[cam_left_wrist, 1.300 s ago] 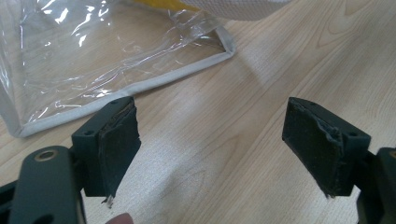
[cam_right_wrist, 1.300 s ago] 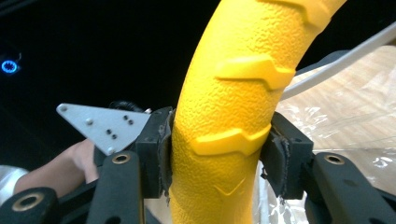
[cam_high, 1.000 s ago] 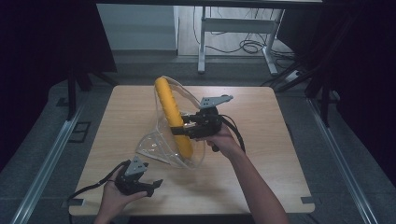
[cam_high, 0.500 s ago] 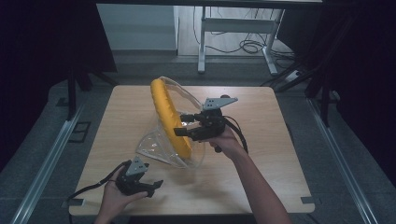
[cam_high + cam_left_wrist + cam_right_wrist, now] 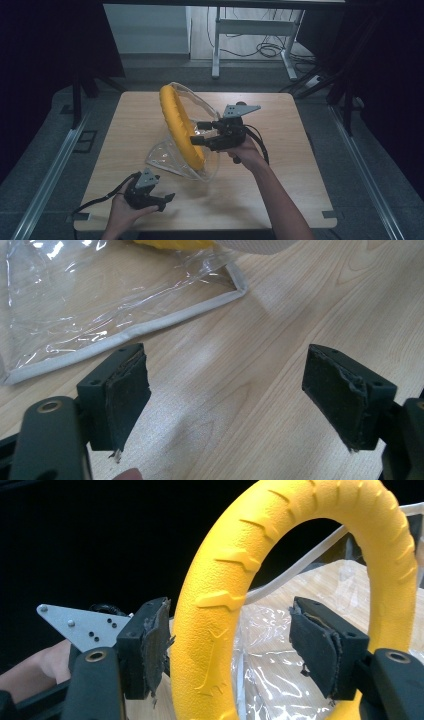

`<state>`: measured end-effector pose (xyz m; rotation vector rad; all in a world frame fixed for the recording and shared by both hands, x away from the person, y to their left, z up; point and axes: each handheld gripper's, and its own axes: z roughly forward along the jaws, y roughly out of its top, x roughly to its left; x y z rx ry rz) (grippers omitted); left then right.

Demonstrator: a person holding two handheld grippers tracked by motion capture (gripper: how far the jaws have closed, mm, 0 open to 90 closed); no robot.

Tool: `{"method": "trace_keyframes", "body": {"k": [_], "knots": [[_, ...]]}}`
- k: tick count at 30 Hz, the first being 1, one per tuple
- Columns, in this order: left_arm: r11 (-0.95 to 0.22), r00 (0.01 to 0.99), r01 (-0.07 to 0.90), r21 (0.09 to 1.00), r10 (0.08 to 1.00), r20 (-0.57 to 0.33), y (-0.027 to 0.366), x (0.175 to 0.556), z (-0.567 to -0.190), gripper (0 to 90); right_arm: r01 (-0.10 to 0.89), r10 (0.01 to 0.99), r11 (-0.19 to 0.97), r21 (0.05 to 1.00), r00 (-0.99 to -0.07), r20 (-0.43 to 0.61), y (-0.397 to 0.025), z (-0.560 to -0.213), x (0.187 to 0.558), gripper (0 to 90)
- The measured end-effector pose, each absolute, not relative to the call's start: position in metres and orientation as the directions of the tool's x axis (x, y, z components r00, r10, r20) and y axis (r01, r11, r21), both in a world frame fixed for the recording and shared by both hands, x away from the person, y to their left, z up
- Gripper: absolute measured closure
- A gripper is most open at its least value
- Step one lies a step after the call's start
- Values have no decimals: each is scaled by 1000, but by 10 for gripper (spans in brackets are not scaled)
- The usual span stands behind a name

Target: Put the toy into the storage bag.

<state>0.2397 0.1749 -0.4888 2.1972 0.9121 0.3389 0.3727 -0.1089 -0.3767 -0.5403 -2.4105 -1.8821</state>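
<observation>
Counter (image 5: 295, 165) carried clear plastic bag (image 5: 165, 159), yellow ring (image 5: 180, 125) standing upright in it. Right tongs (image 5: 199, 134) apart, ring's rim between jaws. Left tongs (image 5: 164, 200) apart, empty, just short of bag's edge

Over the last second the yellow ring (image 5: 181, 125) has tipped further up on edge and leaned away from the right claw (image 5: 204, 134); its top now sits higher and farther left over the counter (image 5: 290, 170) than it did. The right claw has drawn back a little to the right and turned, so its grey plate (image 5: 240, 109) lies flatter. Its jaws now stand apart with the ring's band between them, seen in the right gripper view (image 5: 227, 645). The clear bag (image 5: 167, 157) has been pulled up with the ring, its near flap stretched out lower left.
</observation>
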Motion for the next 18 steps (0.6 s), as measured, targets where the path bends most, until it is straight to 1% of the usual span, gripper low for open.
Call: {"method": "trace_keyframes", "body": {"k": [7, 14, 18], "knots": [[-489, 715, 508, 709, 699, -30, 175, 239, -489, 187, 297, 273, 201, 934, -932, 238, -120, -379, 373, 331], [-493, 716, 510, 705, 698, -29, 175, 240, -489, 187, 301, 329, 216, 929, -918, 221, -140, -385, 374, 333], [-493, 716, 510, 705, 698, -30, 174, 240, -490, 187, 299, 350, 225, 927, -913, 209, -145, -387, 374, 333]]}}
